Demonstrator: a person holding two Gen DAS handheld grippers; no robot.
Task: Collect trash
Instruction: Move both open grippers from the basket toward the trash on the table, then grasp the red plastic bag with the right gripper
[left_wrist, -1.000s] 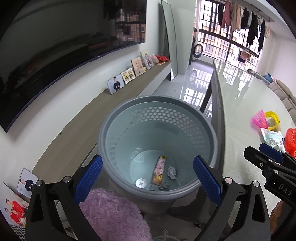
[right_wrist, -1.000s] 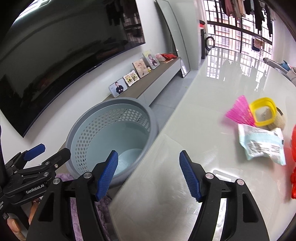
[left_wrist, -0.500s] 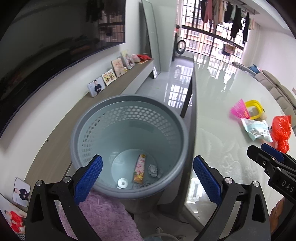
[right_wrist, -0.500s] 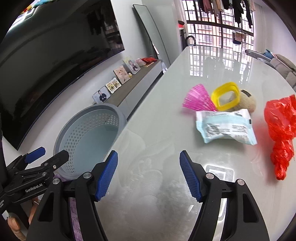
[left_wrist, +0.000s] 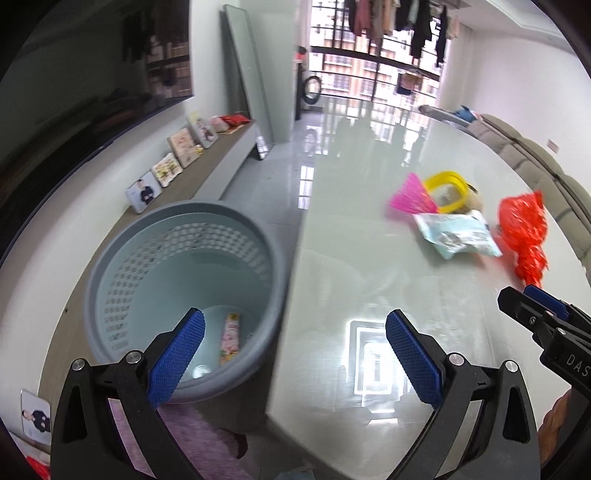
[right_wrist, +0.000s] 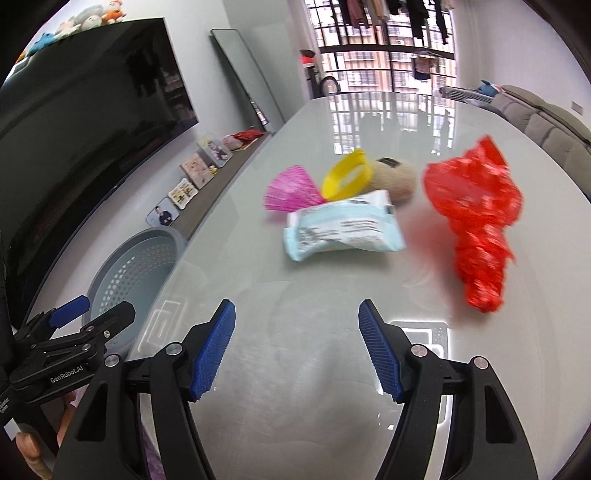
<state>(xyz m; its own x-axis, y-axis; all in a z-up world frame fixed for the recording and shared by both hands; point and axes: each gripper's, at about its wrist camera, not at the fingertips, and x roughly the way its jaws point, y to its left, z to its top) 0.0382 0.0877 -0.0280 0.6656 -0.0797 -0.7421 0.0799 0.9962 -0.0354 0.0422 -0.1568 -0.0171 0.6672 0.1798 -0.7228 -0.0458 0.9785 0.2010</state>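
A grey perforated trash basket (left_wrist: 110, 266) stands on the floor at the table's left edge, with a snack wrapper (left_wrist: 229, 338) lying in its bottom. It also shows in the right wrist view (right_wrist: 133, 266). On the glossy table lie a pale blue packet (right_wrist: 343, 230), a crumpled red plastic bag (right_wrist: 480, 225), a pink paper piece (right_wrist: 290, 194), a yellow ring (right_wrist: 347, 177) and a beige lump (right_wrist: 397, 179). My left gripper (left_wrist: 295, 354) is open and empty over the basket rim and table edge. My right gripper (right_wrist: 297, 347) is open and empty above the table, short of the packet.
The glossy white table (right_wrist: 295, 369) fills the right side. A low wooden shelf (left_wrist: 207, 173) with photo frames runs along the left wall under a large dark screen (right_wrist: 92, 110). A purple rug (left_wrist: 192, 443) lies below the basket. A sofa (left_wrist: 546, 173) stands far right.
Both grippers have swung right, away from the basket and toward the table. The trash pile now sits closer and more central in the right wrist view. Both stay open.
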